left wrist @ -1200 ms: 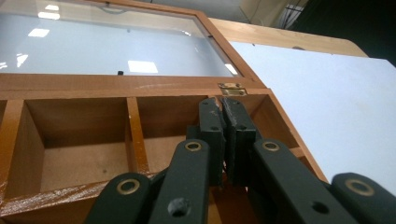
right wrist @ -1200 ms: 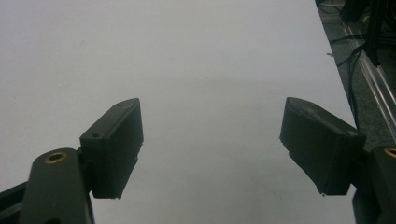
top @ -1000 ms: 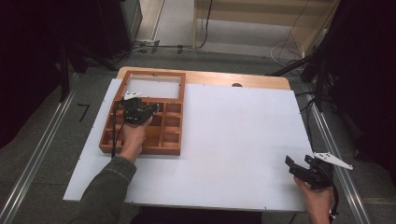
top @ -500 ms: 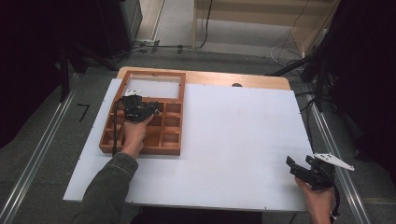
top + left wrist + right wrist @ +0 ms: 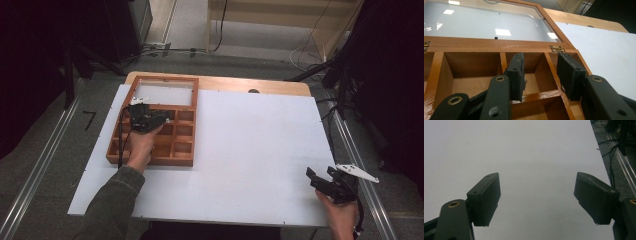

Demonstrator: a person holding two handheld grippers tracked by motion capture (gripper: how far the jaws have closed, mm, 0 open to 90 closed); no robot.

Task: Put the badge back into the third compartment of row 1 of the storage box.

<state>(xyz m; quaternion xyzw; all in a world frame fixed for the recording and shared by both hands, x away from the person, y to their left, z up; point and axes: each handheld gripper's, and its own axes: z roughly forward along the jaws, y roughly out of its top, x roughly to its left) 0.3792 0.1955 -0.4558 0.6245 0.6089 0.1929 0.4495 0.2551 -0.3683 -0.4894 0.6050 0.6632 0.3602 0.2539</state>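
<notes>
My right gripper [image 5: 327, 181] rests at the near right corner of the white table [image 5: 250, 150], jaws spread wide over bare surface, holding nothing. My left gripper [image 5: 142, 116] hovers over the wooden compartment box [image 5: 150, 161] at the far left, jaws partly apart and empty, straddling a divider [image 5: 554, 77] between cells. The hinged glass lid [image 5: 489, 23] lies flat just beyond, its long axis running left to right. My left hand is nearer; forearm extended, wrist level.

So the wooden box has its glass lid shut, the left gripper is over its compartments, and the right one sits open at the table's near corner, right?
Not quite: the wooden box has its glass lid open, folded back flat behind the compartments, as the left gripper view shows. The left gripper and right gripper are as you describe.
</notes>
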